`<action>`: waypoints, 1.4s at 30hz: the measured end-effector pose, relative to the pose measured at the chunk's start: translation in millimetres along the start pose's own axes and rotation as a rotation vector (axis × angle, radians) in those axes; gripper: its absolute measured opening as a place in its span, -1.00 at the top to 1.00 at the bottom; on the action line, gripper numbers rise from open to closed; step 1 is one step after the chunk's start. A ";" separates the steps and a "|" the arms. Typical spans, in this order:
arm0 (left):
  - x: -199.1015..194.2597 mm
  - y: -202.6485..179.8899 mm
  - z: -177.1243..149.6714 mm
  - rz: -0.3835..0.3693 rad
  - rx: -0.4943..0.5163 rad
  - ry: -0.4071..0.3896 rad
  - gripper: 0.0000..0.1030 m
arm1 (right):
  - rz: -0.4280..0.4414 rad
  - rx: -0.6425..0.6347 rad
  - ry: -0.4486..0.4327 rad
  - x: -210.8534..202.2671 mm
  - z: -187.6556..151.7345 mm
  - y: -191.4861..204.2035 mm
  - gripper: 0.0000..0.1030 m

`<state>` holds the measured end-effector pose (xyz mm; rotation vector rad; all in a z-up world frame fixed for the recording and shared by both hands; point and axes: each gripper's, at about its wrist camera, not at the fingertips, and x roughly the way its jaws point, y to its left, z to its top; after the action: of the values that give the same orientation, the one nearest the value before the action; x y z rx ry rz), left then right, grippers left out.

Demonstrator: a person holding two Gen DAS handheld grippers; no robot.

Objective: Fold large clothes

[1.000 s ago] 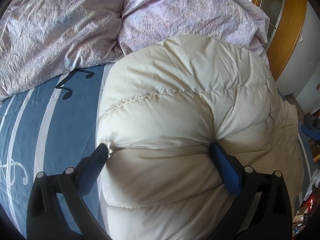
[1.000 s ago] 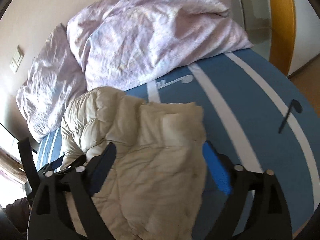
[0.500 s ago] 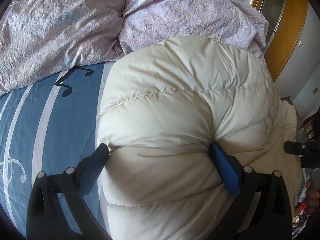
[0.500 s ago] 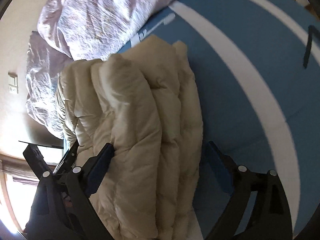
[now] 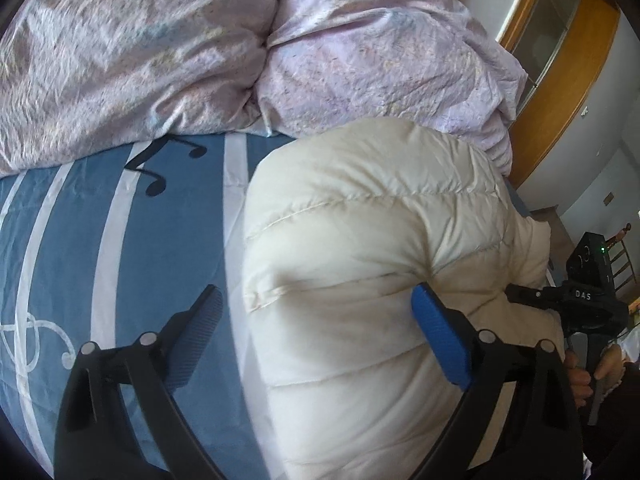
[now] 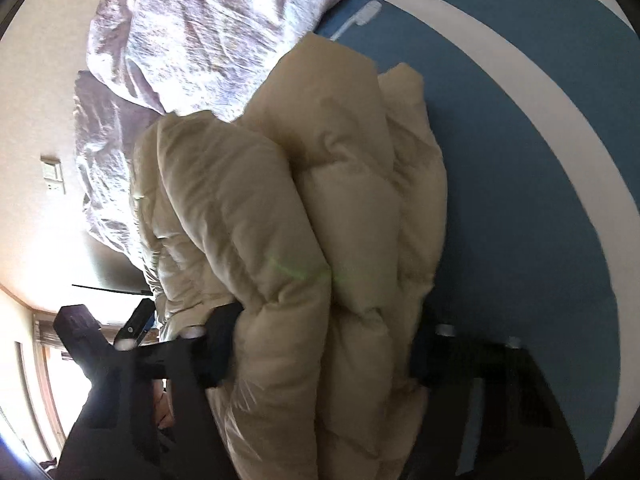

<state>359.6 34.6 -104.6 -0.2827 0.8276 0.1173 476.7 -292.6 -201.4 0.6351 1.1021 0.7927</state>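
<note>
A cream puffer jacket [image 5: 360, 240] lies bunched on the blue striped bed sheet [image 5: 160, 240]. My left gripper [image 5: 318, 292] straddles its near left edge. The right finger [image 5: 436, 332] dents the padding, while the left finger [image 5: 200, 320] stands clear over the sheet. Its jaws are closing slowly. In the right wrist view the folded jacket [image 6: 280, 200] bulges between the closing jaws of my right gripper [image 6: 328, 332], which pinch it. One finger [image 6: 222, 344] shows and the other is mostly buried. The right gripper [image 5: 580, 300], in a hand, also appears beyond the jacket.
Crumpled lilac bedding [image 5: 200, 60] is heaped at the head of the bed, touching the jacket's far end. Wooden door frames [image 5: 560, 100] stand to the right. Bare sheet [image 6: 540, 160] lies beside the jacket. A wall switch [image 6: 52, 172] sits near the bedding.
The right gripper dropped, rolled and closed its jaws from wide apart onto the folded jacket. The left gripper shifted left, so its left finger came off the jacket's edge.
</note>
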 end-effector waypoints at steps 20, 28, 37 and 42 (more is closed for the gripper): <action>19.0 19.9 -10.6 -0.179 -0.108 0.144 -0.83 | -0.014 -0.029 -0.041 -0.2 4.0 12.1 0.48; 46.4 9.3 -13.8 -0.206 -0.120 0.209 -0.85 | -0.012 -0.016 -0.032 0.2 5.9 8.9 0.48; 61.8 12.6 -19.1 -0.248 -0.187 0.246 -0.87 | -0.006 -0.003 -0.027 0.7 8.4 4.5 0.47; 65.1 9.7 -19.0 -0.254 -0.200 0.248 -0.88 | 0.002 0.005 -0.025 0.3 8.6 0.7 0.47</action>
<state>387.9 37.9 -166.9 -0.5967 1.0203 -0.0754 484.7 -292.6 -198.2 0.6489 1.0813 0.7818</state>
